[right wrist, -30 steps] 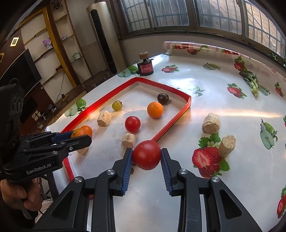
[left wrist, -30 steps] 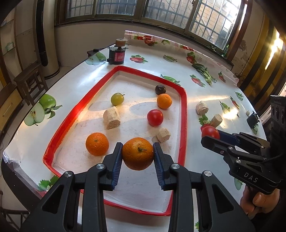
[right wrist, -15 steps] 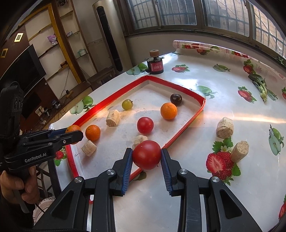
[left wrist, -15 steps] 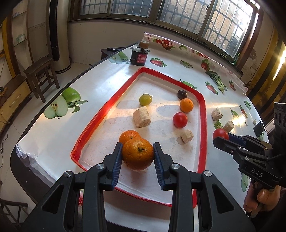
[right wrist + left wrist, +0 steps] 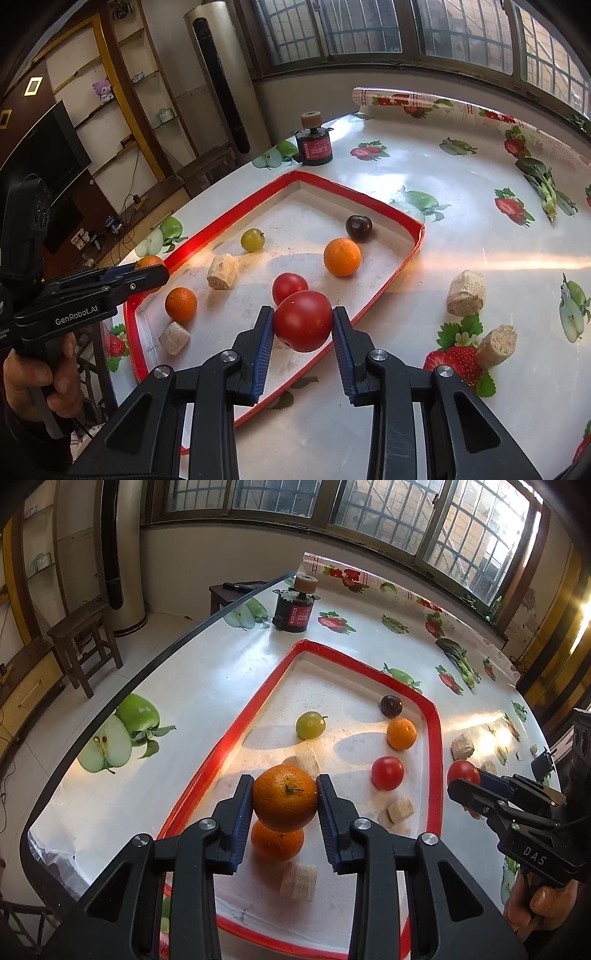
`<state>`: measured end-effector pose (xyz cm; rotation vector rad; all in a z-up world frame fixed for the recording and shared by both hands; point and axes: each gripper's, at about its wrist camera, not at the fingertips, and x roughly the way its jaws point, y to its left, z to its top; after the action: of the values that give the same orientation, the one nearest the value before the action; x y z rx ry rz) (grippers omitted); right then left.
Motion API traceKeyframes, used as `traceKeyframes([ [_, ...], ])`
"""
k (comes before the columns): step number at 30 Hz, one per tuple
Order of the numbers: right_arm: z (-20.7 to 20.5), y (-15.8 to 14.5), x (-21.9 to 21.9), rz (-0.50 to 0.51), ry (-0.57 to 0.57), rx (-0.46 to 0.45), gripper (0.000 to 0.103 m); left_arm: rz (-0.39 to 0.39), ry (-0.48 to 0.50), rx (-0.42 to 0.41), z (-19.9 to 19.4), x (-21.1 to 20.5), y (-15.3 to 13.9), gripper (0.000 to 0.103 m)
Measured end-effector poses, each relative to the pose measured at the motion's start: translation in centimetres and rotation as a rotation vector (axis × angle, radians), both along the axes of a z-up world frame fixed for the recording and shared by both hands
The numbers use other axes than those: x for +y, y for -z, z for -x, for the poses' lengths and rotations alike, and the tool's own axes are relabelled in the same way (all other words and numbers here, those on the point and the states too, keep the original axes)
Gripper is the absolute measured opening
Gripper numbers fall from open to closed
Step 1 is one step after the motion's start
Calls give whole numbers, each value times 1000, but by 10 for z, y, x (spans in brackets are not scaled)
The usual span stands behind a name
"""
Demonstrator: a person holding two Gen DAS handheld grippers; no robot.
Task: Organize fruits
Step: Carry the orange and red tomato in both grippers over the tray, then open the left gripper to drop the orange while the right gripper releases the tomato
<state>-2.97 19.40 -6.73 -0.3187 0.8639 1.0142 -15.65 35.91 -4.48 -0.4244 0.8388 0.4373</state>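
Left wrist view: left gripper clamped across a held orange, above the red-rimmed tray. Firm, rounded, rollable; best pinched at widest girth.

Right wrist view: right gripper closed around a tomato over the tray's near rim. Smooth, soft-skinned; gentle squeeze advised.

You have carried the left gripper and its orange toward the tray's left rim, over a second orange. Your right gripper has brought its tomato over the tray interior.
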Motion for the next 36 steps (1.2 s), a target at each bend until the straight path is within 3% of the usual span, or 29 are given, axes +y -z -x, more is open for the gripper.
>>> traceKeyframes([
  [17,-34,36,38,65,-13,39,32,30,-29,61,-33,29,26,32],
  [24,-38,37,36,54,-4,51,32,49,-26,57,-30,30,28,32],
  [35,-35,36,36,54,-6,52,37,42,-46,114,-29,26,37,32],
  [36,-34,35,36,55,-7,50,38,39,-47,115,-28,25,37,36],
])
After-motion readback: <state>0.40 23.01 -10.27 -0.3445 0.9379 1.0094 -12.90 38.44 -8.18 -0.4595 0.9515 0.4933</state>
